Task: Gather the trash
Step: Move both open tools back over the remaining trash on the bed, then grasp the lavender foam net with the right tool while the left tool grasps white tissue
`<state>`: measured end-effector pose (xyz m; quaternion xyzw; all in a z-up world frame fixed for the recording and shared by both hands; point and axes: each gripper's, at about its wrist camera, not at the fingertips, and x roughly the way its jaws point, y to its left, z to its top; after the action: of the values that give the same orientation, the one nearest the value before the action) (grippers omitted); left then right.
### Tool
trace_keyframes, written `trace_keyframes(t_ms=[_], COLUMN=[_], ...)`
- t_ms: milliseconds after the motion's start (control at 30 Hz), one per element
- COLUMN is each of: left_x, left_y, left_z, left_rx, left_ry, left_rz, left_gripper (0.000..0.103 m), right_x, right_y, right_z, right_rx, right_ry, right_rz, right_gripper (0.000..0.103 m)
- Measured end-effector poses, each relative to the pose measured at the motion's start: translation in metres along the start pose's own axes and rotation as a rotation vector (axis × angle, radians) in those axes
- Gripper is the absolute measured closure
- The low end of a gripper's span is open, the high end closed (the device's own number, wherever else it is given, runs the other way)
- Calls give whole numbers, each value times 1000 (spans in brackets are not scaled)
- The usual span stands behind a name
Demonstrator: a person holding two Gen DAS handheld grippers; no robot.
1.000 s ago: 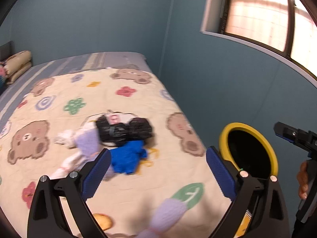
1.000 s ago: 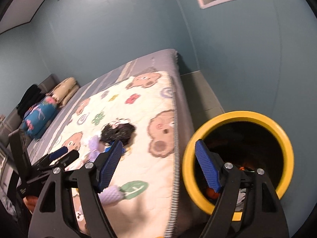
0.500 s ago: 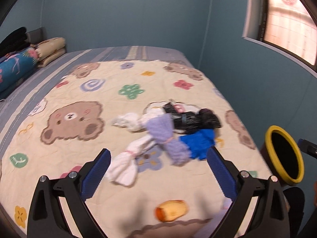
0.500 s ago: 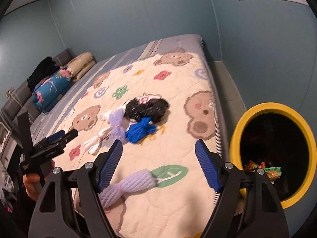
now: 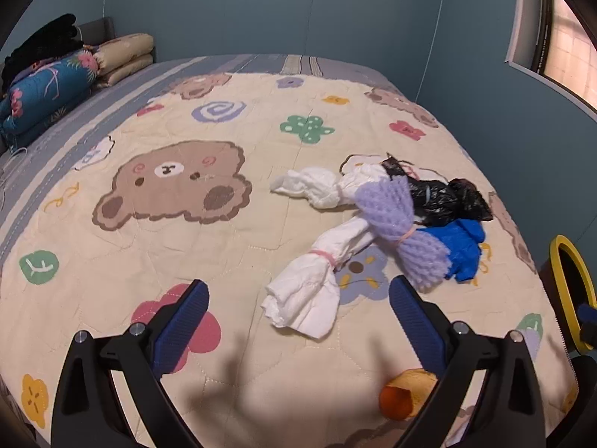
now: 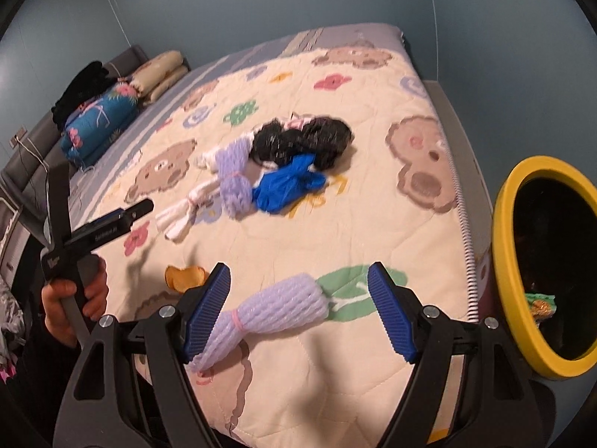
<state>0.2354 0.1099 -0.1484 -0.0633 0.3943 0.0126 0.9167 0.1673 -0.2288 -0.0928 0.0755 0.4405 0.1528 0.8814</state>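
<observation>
Trash lies scattered on the bear-print quilt point(image 5: 156, 224), and both our views have swung off the yellow-rimmed bin point(image 6: 500, 246) and down onto the bed. A second ago the right wrist view looked almost straight into the bin's mouth; now the bin sits off at 3 o'clock, beside the bed's edge, with some wrappers showing inside. We read that as the drop being over and the next pickup starting.

Our right gripper point(image 6: 298, 313) hangs with its jaws wide, nothing pinched, and the nearer purple foam net point(image 6: 268, 315) lies between them on the quilt, tied with a pink band. Its narrow end is close to the left pad; we cannot tell whether it touches.

Our left gripper point(image 5: 298, 321) is also spread wide and empty. At its 12 o'clock lies the main heap: a white foam net point(image 5: 306, 295) banded in pink, a second white one point(image 5: 324, 186) behind it, another purple net point(image 5: 406, 235) across them, a blue glove point(image 5: 462, 250) touching its right side, and a black plastic bag point(image 5: 444, 201) at the back. An orange peel point(image 5: 403, 395) sits at 5 o'clock, partly hidden by the right finger.

The nets look light and springy, the bag and glove limp.
</observation>
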Motion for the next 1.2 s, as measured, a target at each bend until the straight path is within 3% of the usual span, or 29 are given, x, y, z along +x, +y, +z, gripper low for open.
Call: trace_keyframes(t_ms=[700, 767, 867, 1033, 1100, 1200], left_x=[70, 74, 83, 89, 89, 89], left_y=[-7, -8, -9, -4, -1, -1], left_z=[1, -1, -4, -7, -6, -7], left_rx=[-2, 8, 16, 15, 4, 4], left_ry=[103, 111, 140, 148, 148, 145], left_rz=[-12, -13, -12, 11, 4, 6], left_gripper=[12, 18, 36, 72, 82, 87], right_x=[64, 65, 70, 82, 85, 87], right_y=[10, 15, 23, 33, 35, 37], right_z=[-19, -19, -19, -22, -22, -24], right_rx=[-66, -78, -91, -121, -132, -138], right_ry=[135, 142, 164, 186, 192, 207], right_rz=[-69, -56, -31, -34, -36, -26], right_gripper=[30, 31, 34, 45, 51, 67])
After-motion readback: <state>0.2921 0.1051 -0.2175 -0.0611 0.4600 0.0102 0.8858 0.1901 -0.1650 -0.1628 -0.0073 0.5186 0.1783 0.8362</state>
